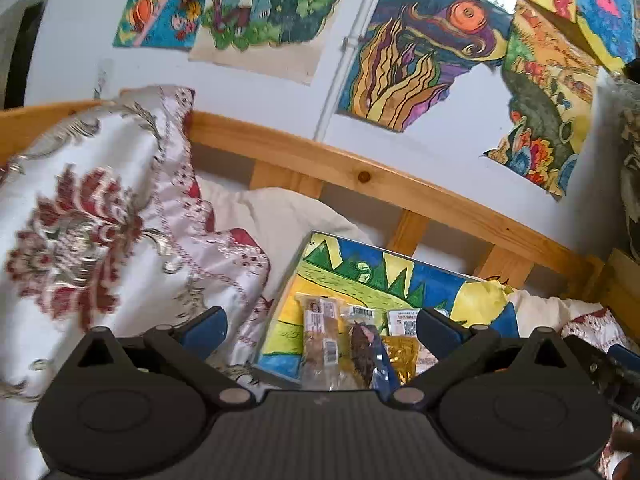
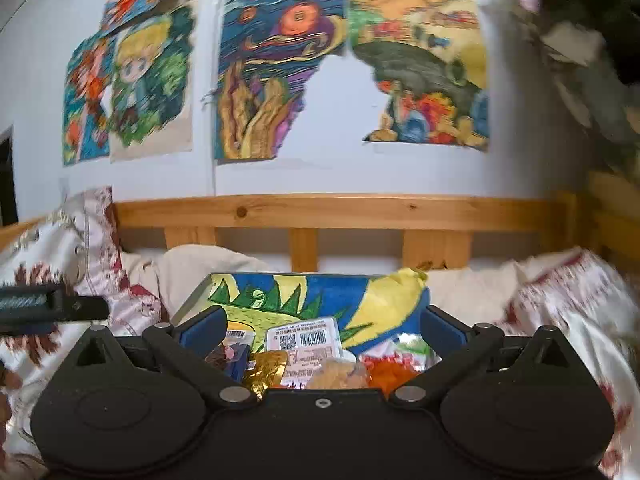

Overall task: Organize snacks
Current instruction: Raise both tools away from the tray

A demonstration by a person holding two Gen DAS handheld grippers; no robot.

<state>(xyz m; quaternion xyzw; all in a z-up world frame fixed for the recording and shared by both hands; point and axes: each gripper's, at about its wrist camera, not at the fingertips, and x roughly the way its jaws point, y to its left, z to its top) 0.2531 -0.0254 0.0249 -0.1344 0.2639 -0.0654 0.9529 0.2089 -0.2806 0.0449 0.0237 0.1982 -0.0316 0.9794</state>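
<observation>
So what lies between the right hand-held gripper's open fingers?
In the right wrist view, the right hand-held gripper frames a white barcoded snack packet, lying ungripped on the colourful painted board.

No lettering, brand name or number can be read in either view. Printed labels are seen, but only as marks too small and blurred to be made out. On a white-topped snack packet [image 2: 306, 338], a black barcode and a square QR code are shown beside lines of tiny print in the right wrist view. A second barcode is carried on a small label [image 2: 237, 334] just to its left. In the left wrist view, a barcode is borne on a clear wrapped snack [image 1: 320, 344], another on a strip label [image 1: 362, 312], and a QR code on a white packet [image 1: 404, 322].
</observation>
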